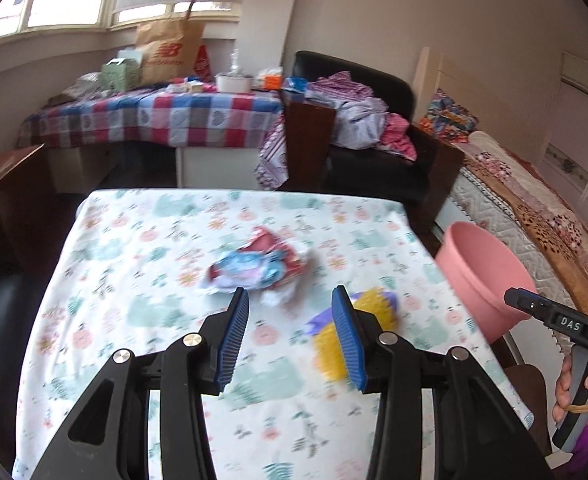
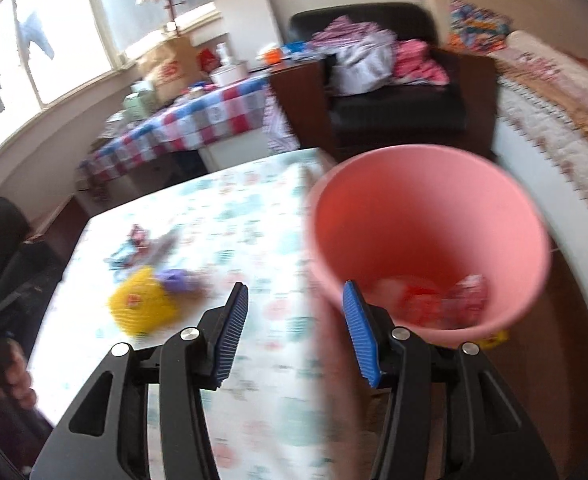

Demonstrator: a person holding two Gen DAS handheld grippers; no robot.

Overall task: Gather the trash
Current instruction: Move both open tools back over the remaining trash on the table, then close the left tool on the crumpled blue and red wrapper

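- Jaws of the left gripper (image 1: pixel 290 300) stood wide apart with nothing between them; the right gripper (image 2: pixel 294 300) also stood part open, and whether its right pad touched the bin's near wall could not be told through the blur.
- Largest in view, a table under a pale patterned cloth (image 1: pixel 134 264) filled the near ground.
- At its right edge stood a pink bin (image 2: pixel 426 216), tilted toward the camera, with some red and white wrappers already lying in its bottom.
- Mid-table lay a crumpled red, blue and white wrapper pile (image 1: pixel 254 268), just beyond the left gripper's pads.
- To the right of that, a yellow mesh piece with purple scraps (image 1: pixel 354 320) lay partly hidden behind the left gripper's right finger.
- Collection seemed partway through; the likely next move was for the left gripper to descend on one piece and close.
- Far behind stood a checked-cloth table (image 1: pixel 154 116) and a black armchair (image 1: pixel 374 152) heaped with clothes; nothing blocked the reach.
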